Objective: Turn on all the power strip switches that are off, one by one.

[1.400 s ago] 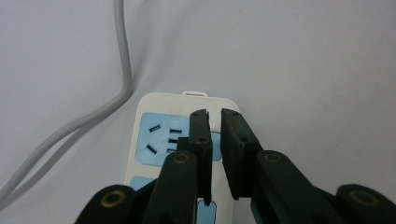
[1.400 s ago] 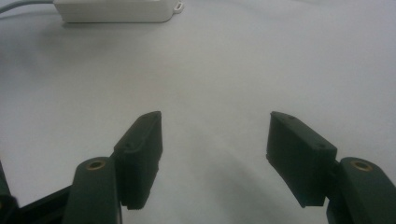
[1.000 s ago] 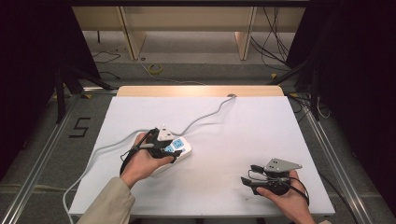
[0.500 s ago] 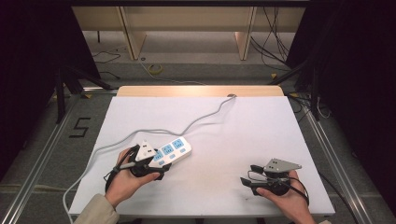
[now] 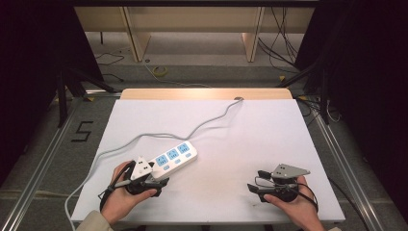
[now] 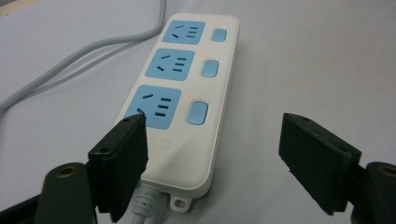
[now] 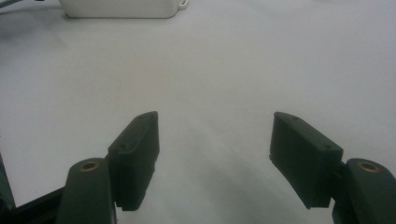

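Observation:
A white power strip (image 5: 175, 156) with three blue sockets and blue switches lies flat on the white table (image 5: 240, 139), left of centre. My left gripper (image 5: 161, 174) sits just in front of its near end and points at it. Its jaws have just been opening and now stand wide. In the left gripper view, the strip (image 6: 187, 93) reaches in between the jaws (image 6: 212, 126), and no pad presses on it. The left jaw hangs over the strip's near corner, where its grey cord leaves. My right gripper (image 5: 254, 179) rests near the front right, open (image 7: 215, 119), with bare table between its fingers.
A grey cable (image 5: 207, 122) snakes from the left side across the table to its far edge. A wooden strip (image 5: 207, 94) borders the back of the table. Metal rails (image 5: 43, 163) run along both sides, and loose cables lie on the floor behind.
The left gripper has let go of the power strip and drawn back toward the front edge, its jaws wider. The strip stays flat on the table. The right gripper has not moved.

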A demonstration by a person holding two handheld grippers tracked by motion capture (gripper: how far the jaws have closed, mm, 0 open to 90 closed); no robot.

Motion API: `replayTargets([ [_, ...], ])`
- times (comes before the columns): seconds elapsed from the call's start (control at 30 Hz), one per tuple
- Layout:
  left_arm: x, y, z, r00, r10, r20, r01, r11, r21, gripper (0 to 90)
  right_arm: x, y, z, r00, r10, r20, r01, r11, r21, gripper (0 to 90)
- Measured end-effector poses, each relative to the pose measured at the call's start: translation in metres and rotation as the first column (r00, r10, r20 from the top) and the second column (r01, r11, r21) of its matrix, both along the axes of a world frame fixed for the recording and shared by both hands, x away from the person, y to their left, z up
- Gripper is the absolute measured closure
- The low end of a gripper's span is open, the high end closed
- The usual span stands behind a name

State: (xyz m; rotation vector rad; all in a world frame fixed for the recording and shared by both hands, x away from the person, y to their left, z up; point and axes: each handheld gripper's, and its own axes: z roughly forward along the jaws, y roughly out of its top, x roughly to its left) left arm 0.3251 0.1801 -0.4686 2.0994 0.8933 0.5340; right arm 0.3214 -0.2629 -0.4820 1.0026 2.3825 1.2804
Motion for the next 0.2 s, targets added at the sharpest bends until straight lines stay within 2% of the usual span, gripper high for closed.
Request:
replayTargets([
  [0.2,-0.0004,-0.0058,-0.0014,0.9999,-0.015,0.008,0.014,0.9998,0.014,23.7,-0.0005,-0.0003,-0.0007,1.0,-0.001,-0.007,0.001,1.0,-0.001,33.4],
])
